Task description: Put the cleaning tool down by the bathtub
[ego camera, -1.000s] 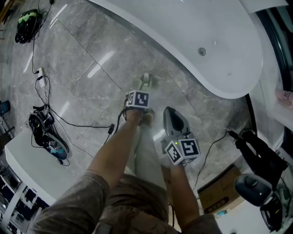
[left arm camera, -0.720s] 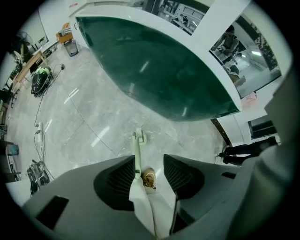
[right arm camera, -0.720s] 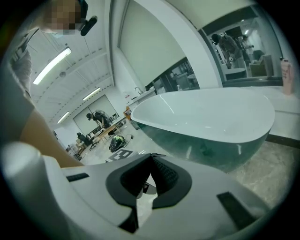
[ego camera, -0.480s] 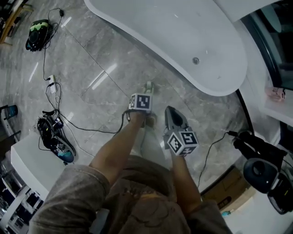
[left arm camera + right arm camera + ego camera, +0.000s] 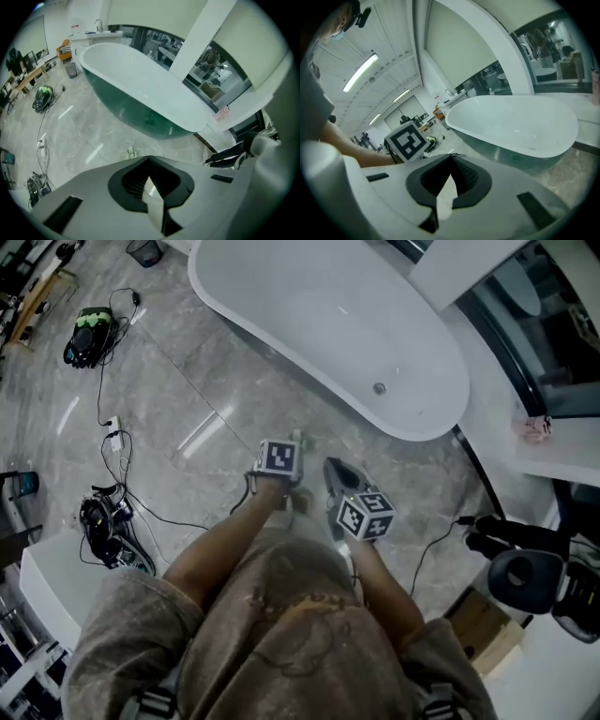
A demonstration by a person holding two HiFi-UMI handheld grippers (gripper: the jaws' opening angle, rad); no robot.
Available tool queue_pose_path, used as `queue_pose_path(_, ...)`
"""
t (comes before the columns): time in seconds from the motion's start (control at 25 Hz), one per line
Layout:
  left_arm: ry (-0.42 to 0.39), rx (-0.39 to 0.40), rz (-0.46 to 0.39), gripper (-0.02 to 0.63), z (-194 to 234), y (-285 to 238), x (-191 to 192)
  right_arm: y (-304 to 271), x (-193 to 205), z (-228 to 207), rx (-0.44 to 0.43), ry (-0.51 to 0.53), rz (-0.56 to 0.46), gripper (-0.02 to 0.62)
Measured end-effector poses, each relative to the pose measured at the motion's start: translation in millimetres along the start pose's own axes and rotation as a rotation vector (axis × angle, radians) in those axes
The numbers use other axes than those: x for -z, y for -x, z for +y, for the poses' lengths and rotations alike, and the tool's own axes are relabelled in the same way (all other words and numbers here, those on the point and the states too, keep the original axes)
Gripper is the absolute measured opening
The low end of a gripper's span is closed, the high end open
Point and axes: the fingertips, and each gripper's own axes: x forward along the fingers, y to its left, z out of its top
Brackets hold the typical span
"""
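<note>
Cleaning tool (image 5: 131, 152) lies on floor (image 5: 84, 131) near bathtub (image 5: 140, 79), seemingly delivered, so left tool (image 5: 149, 159), jaws just closed, and right tool (image 5: 451, 157), shut, hold nothing.

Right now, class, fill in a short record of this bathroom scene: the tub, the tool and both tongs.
Bathtub: white inside, nothing seen in it
Cleaning tool: lies on the floor beside the bathtub, touched by neither tongs
Left tongs: just closed, shut, nothing between
Right tongs: shut, nothing between
</note>
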Motion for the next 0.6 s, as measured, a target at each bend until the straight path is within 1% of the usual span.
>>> queue_pose_path(0.04, -0.014, -0.01, -0.027, 0.003, 2, 16, -5, 3, -2, 5, -0.008, 0.008, 0.005, 0.0)
queue_pose_path(0.08, -0.02, 0.003, -0.056, 0.003, -1, 30, -10, 7, -4, 10, -0.016, 0.015, 0.01, 0.0)
queue_pose_path(0.2, -0.042, 0.111, -0.122, 0.003, -21, 68, -20, 17, -10, 23, -0.043, 0.026, 0.02, 0.0)
queue_pose_path(0.24, -0.071, 0.123, -0.145, 0.003, -23, 82, -24, 20, -14, 28, -0.053, 0.032, 0.02, 0.0)
queue_pose_path(0.4, -0.231, 0.139, -0.253, 0.003, -31, 139, -41, 35, -39, 52, -0.099, 0.07, -0.008, 0.0)
queue_pose_path(0.48, -0.275, 0.17, -0.302, 0.003, -39, 164, -49, 44, -56, 62, -0.118, 0.092, -0.036, 0.0)
queue_pose_path(0.6, -0.305, 0.241, -0.385, 0.003, -52, 199, -60, 57, -84, 76, -0.144, 0.114, -0.093, 0.0)
